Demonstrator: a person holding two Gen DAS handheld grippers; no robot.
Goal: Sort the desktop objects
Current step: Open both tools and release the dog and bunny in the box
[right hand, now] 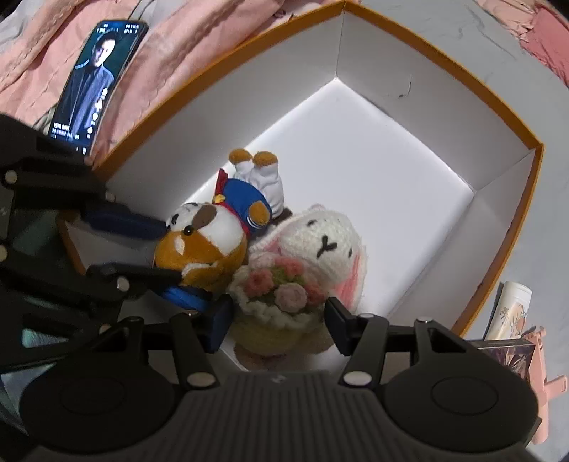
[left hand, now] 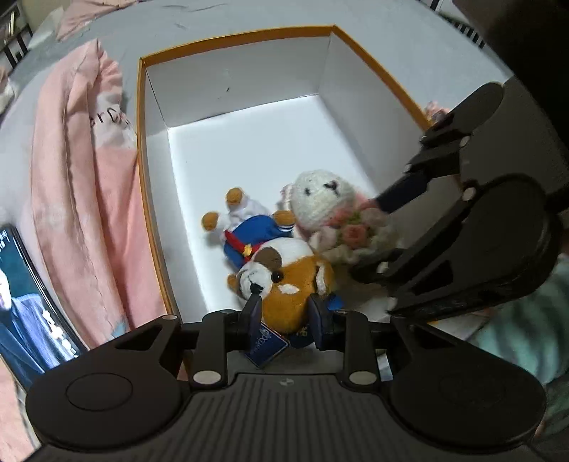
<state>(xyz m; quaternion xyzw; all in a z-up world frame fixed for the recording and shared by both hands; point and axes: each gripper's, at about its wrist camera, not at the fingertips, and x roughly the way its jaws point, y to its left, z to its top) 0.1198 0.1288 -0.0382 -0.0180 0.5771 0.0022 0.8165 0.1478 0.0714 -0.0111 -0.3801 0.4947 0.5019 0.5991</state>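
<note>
- Grey surface [left hand: 373,14]: underlies everything; pink cloth [left hand: 78,170] heaped along one side.
- Open box [left hand: 234,35], orange rim, white interior: set on the surface beside the cloth; both toys inside, crowded toward the near corner, touching each other.
- Left gripper [left hand: 286,311]: pointed steeply down into the box; fingers [left hand: 253,312] set against either side of the plush dog's head, pinching it.
- Right gripper [right hand: 277,314]: likewise pointed down; jaws spread, straddling the knitted bouquet without pressing on it.
- Phone [right hand: 94,85], screen lit: propped on the pink cloth just outside the box wall.
- Plush dog [left hand: 284,273], brown and white, blue jacket with red trim: lying on the box floor, legs pointing away from the gripper, a paper tag [left hand: 266,346] below the head.
- Knitted white rabbit [right hand: 320,245], pink inner ear: beside the dog, a bouquet [right hand: 281,288] of pink and green yarn flowers at its front.
</note>
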